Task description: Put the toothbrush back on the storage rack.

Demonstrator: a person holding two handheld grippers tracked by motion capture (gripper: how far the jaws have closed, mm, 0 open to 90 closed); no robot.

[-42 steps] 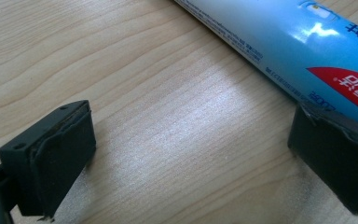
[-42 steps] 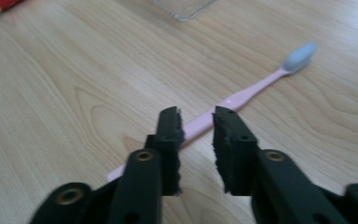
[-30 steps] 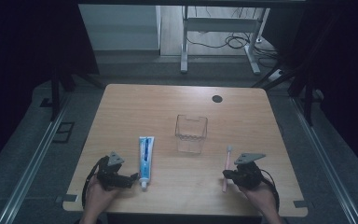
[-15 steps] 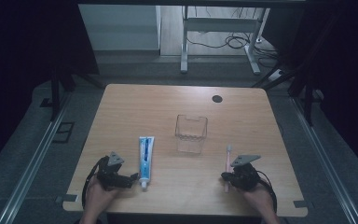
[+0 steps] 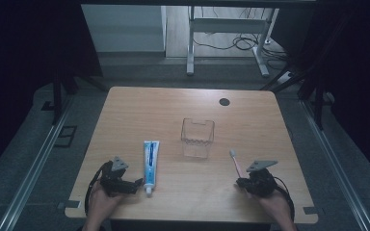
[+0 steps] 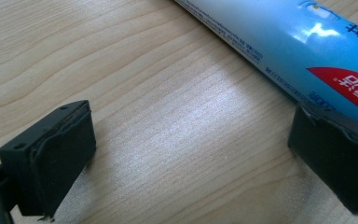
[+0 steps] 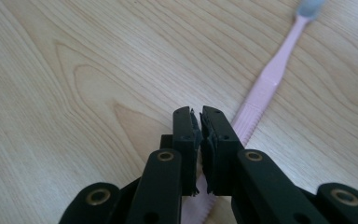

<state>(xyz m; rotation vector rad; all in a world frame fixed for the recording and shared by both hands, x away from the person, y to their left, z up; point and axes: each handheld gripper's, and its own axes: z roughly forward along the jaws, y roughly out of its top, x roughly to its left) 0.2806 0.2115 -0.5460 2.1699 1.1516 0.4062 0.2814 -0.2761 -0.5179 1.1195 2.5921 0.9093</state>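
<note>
Wooden table [image 5: 139,110], pale grain, set in a dim room with dark drapes at both sides of the frame and a metal stand with loose cables at the top.

Items we list on it:
- Toothpaste tube [image 5: 150,161], blue and white, lower left of centre in the high view, cap toward the bottom edge.
- Clear plastic cup [image 5: 197,137], at the centre, upright, nothing visible inside.
- Pink toothbrush [image 5: 236,163] with a grey head, lower right, lying flat.
- Small dark round spot [image 5: 224,102], upper right of the tabletop.

Tools in hand:
- Left gripper [image 5: 136,185], lower left. Its jaws stand wide apart over bare wood in the left gripper view, with one jaw tip against the edge of the tube.
- Right gripper [image 5: 241,182], lower right. Its jaws are pressed together with nothing between them; the toothbrush handle runs just beside and under them in the right gripper view.

We judge the step to be the approach, nothing lifted yet. Next, we think the right jaws must part and straddle the handle, and the left must shift sideways until the tube lies between its jaws.
</note>
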